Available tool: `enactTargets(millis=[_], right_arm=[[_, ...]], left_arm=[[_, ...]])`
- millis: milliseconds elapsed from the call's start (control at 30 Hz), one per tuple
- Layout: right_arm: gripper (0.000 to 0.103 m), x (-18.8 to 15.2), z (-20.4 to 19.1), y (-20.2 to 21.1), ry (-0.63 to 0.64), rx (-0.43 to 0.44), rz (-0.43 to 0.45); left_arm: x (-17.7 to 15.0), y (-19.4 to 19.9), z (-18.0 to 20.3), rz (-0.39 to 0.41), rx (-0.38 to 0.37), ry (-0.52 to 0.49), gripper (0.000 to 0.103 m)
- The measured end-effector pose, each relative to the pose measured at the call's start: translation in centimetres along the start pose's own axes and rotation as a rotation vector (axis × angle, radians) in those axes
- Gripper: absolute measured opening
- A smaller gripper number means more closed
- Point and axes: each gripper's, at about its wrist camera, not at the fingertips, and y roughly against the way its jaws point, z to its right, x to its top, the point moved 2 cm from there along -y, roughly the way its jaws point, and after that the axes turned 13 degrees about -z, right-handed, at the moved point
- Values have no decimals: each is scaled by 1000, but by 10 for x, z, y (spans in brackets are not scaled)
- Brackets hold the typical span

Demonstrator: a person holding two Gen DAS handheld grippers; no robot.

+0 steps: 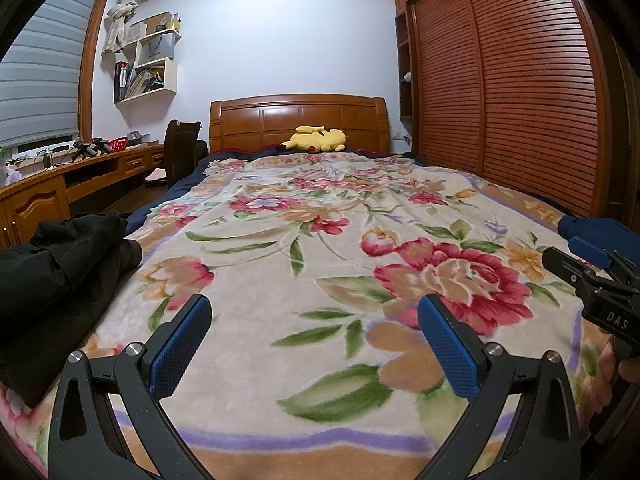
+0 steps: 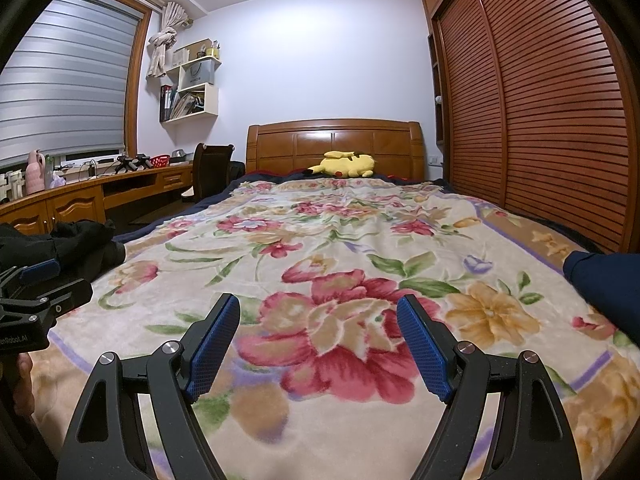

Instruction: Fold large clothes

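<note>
A black garment point(image 1: 60, 264) lies bunched at the left edge of the bed; it also shows in the right wrist view point(image 2: 80, 244). A dark blue garment point(image 2: 604, 284) lies at the right edge, also seen in the left wrist view point(image 1: 592, 228). My left gripper point(image 1: 314, 312) is open and empty above the floral blanket point(image 1: 320, 240). My right gripper point(image 2: 318, 310) is open and empty above the same blanket point(image 2: 340, 240). Each gripper shows at the side of the other's view: the right gripper point(image 1: 592, 280) and the left gripper point(image 2: 36, 292).
A yellow plush toy point(image 1: 316, 139) lies by the wooden headboard point(image 1: 300, 120). A slatted wardrobe point(image 1: 500, 100) runs along the right. A wooden desk point(image 1: 60, 184) and a chair point(image 1: 180, 148) stand on the left under the window.
</note>
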Motion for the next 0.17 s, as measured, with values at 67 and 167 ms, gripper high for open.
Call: enactTargets(millis=[67,167], right_arm=[[82,0,0,0,1,0,0],[82,0,0,0,1,-1,0]], left_arm=[[0,0,0,0,1,1,103],[0,0,0,0,1,2,103]])
